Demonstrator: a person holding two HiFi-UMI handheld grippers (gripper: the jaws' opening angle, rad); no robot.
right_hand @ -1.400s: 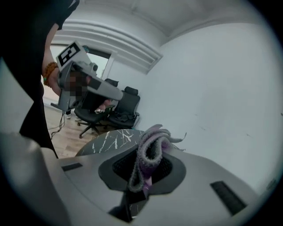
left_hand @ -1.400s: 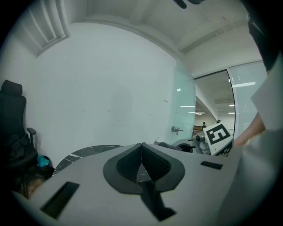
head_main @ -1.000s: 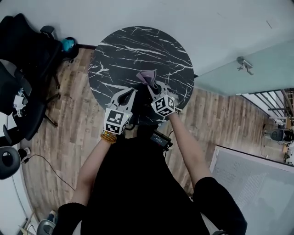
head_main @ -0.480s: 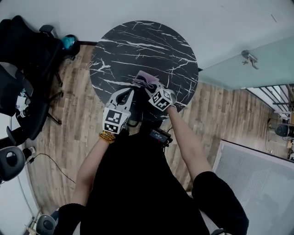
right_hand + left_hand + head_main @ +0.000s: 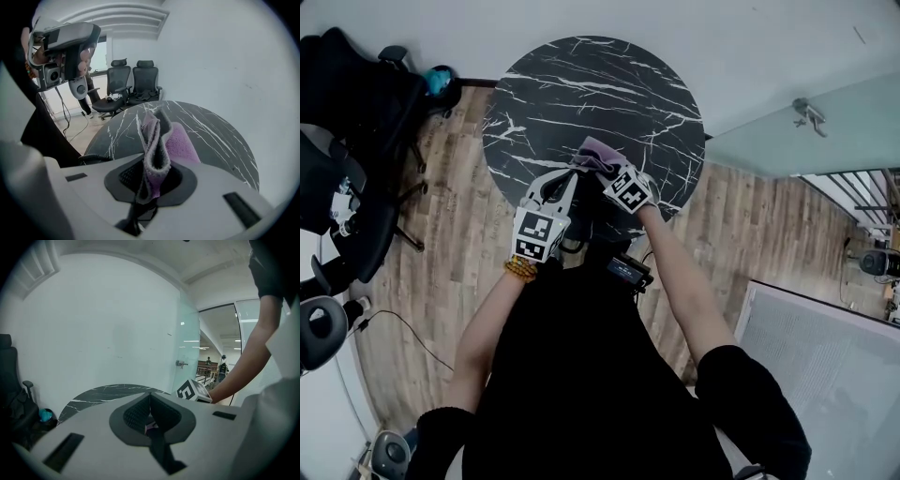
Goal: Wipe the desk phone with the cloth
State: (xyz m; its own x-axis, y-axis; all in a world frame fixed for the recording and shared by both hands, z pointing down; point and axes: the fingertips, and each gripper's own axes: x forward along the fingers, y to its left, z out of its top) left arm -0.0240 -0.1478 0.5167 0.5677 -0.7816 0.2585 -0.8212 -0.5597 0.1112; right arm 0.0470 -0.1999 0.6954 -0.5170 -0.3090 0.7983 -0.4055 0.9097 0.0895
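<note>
Head view: right gripper clamped on the purple cloth, near the dark desk phone at the near edge of the surface.
Left gripper, jaws together, sits alongside; pressing the cloth flat with light strokes should serve best.

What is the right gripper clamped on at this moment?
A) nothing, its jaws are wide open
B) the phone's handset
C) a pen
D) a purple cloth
D: in the right gripper view, the right gripper has its jaws pressed onto a folded purple cloth, which sticks up from between them.
</note>
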